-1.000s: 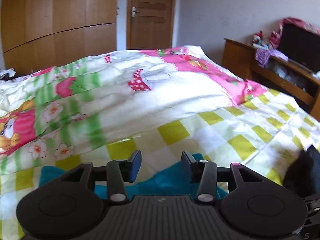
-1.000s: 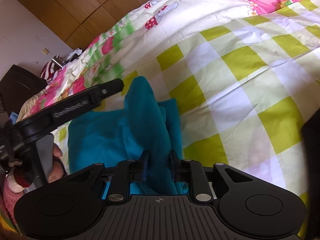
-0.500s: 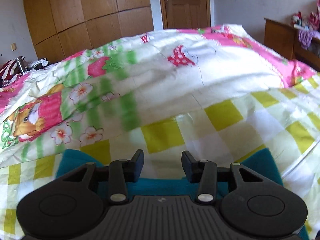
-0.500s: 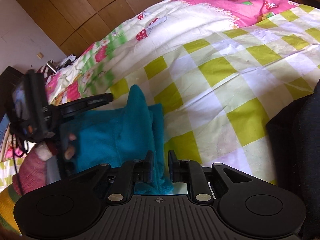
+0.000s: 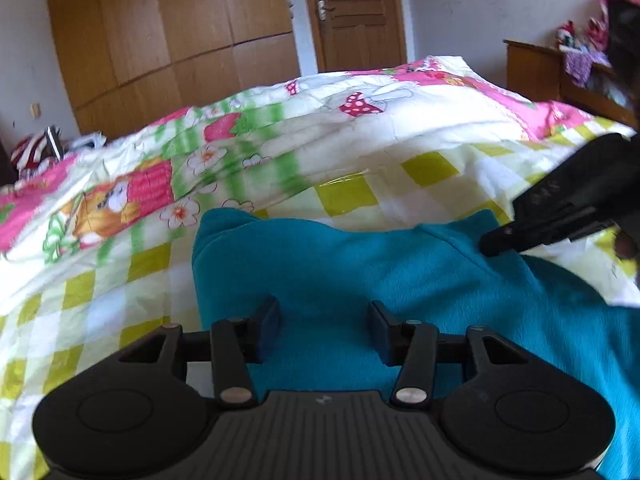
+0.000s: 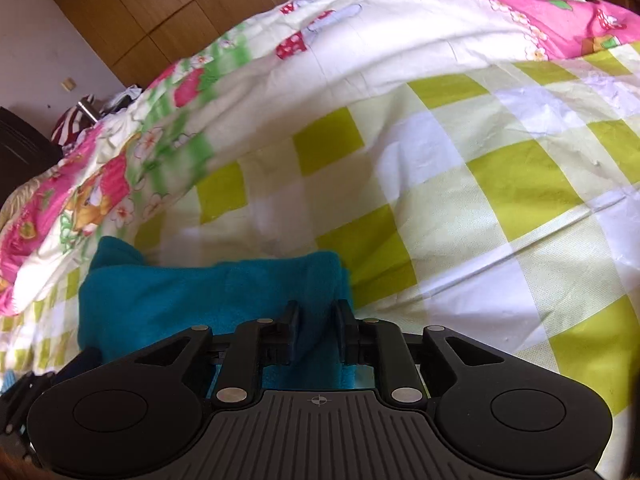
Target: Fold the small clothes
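Observation:
A teal fleece garment (image 5: 340, 264) lies folded on the yellow-checked sheet (image 5: 352, 200). In the left wrist view my left gripper (image 5: 324, 316) hovers low over its middle, open, with nothing between the fingers. My right gripper (image 5: 493, 244) comes in from the right, its tips at the garment's far right edge. The right wrist view shows that right gripper (image 6: 317, 320) shut on a strip of the teal garment (image 6: 200, 300), which runs between the fingers. The near part of the garment is hidden under both gripper bodies.
A bulky cartoon-print quilt (image 5: 280, 132) is heaped across the bed just beyond the garment. The checked sheet (image 6: 480, 184) stretches flat to the right. A wooden cabinet (image 5: 532, 68) with clutter stands at the far right; a wardrobe (image 5: 180, 32) and a door (image 5: 356, 16) are behind.
The right gripper brought the raised teal fold down, so the cloth now lies low and flat. The left gripper swung back over the garment, still open.

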